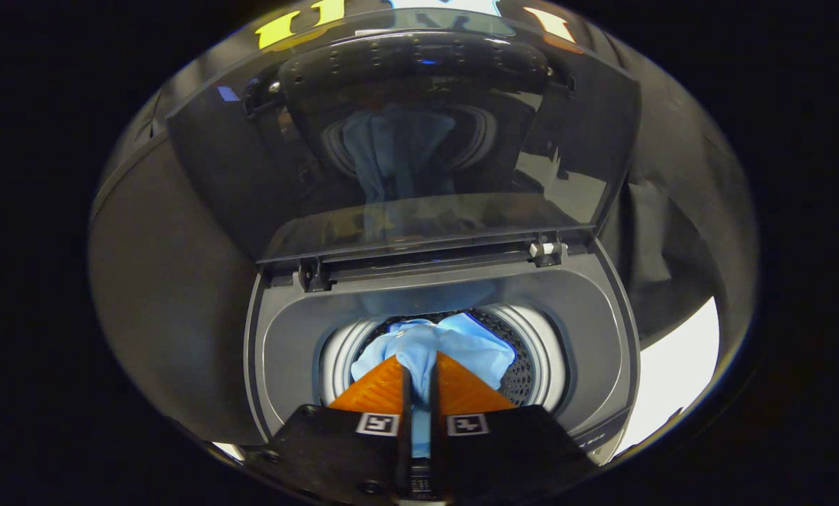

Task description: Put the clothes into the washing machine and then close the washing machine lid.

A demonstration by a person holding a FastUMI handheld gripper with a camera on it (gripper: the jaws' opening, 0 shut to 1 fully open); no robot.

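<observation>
A dark grey top-loading washing machine (588, 316) stands open below me, its glossy lid (419, 140) tilted up and back on its hinges. My gripper (419, 369) hangs over the drum opening (535, 365), shut on a light blue garment (462, 348). The cloth is pinched between the two fingers and spreads out beyond them, draping down into the perforated drum. A strip of the same cloth shows in the narrow gap between the fingers. The lid's glass mirrors the blue cloth.
Black cloth walls surround the machine on the left, right and behind. A pale patch of floor (679, 365) shows to the machine's right. A white hinge piece (547, 249) sits at the lid's right hinge.
</observation>
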